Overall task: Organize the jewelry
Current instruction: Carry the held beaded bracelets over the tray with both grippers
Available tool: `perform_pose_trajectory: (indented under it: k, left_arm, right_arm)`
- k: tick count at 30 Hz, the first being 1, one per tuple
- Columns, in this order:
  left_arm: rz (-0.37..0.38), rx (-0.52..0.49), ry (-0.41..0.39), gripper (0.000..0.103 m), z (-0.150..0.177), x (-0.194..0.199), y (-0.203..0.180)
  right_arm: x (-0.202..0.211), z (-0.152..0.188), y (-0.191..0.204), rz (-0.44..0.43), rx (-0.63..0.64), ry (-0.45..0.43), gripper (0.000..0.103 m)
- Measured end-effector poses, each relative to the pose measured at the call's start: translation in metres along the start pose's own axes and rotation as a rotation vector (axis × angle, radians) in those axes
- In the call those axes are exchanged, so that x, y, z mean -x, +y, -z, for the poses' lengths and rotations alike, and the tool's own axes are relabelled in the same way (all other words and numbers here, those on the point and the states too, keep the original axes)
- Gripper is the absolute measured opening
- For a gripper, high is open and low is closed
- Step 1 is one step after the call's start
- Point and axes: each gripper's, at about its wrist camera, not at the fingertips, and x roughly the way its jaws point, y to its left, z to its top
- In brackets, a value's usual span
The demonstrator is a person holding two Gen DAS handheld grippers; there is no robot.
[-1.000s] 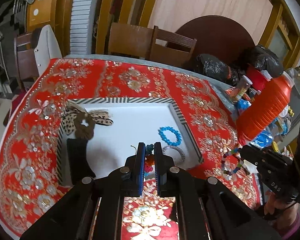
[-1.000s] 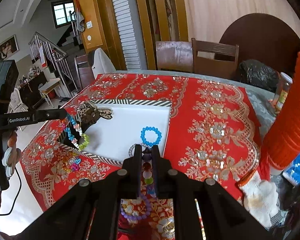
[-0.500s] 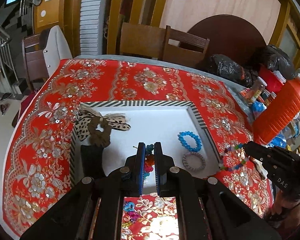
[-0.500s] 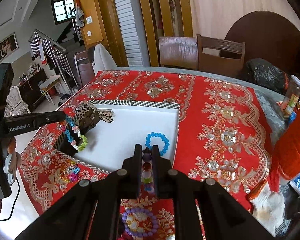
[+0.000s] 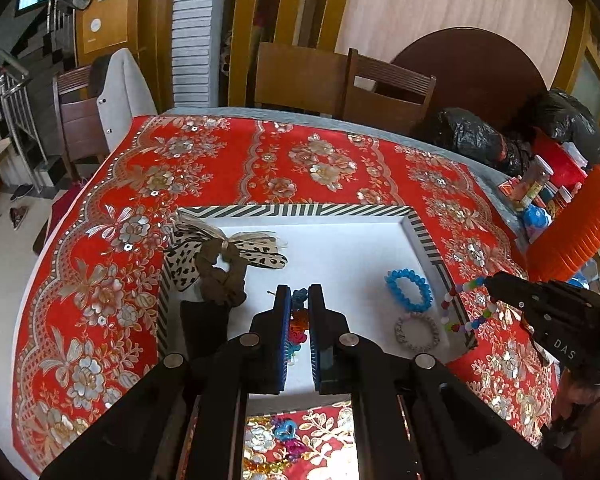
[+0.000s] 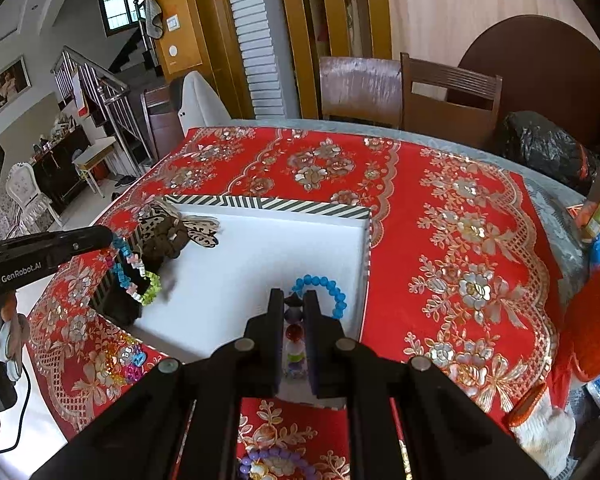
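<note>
Red floral desk (image 5: 228, 168) carries white tray (image 5: 340, 248); left gripper (image 5: 299, 300) pinching colourful bracelet (image 5: 298, 326), right gripper (image 6: 293, 304) pinching beaded bracelet (image 6: 294, 340), both over tray—transport step, next likely release inside

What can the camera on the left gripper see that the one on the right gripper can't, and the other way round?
Only the left view shows the silver bracelet lying in the tray beside the blue one, and the right gripper with a pastel bead bracelet hanging from it. Only the right view shows the purple bracelet on the cloth and the left gripper dangling a colourful bracelet. Both show the striped tray, the blue bracelet, the leopard bow and the red tablecloth.
</note>
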Motion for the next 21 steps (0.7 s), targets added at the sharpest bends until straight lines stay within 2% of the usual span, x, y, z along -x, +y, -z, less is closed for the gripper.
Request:
perform_pose_trajectory:
  k: [14, 17, 21]
  left_arm:
    - [0.023, 0.006, -0.013, 0.008, -0.018, -0.007, 0.002]
    - [0.054, 0.023, 0.009, 0.008, -0.023, -0.017, 0.008]
    - [0.056, 0.06, 0.045, 0.008, -0.023, -0.034, 0.018]
  right_arm:
    - [-0.021, -0.022, 0.012, -0.003, 0.037, 0.02, 0.009]
    - [-0.031, -0.03, 0.013, -0.003, 0.031, 0.033, 0.009]
    - [-0.05, -0.04, 0.017, -0.002, 0.043, 0.056, 0.009]
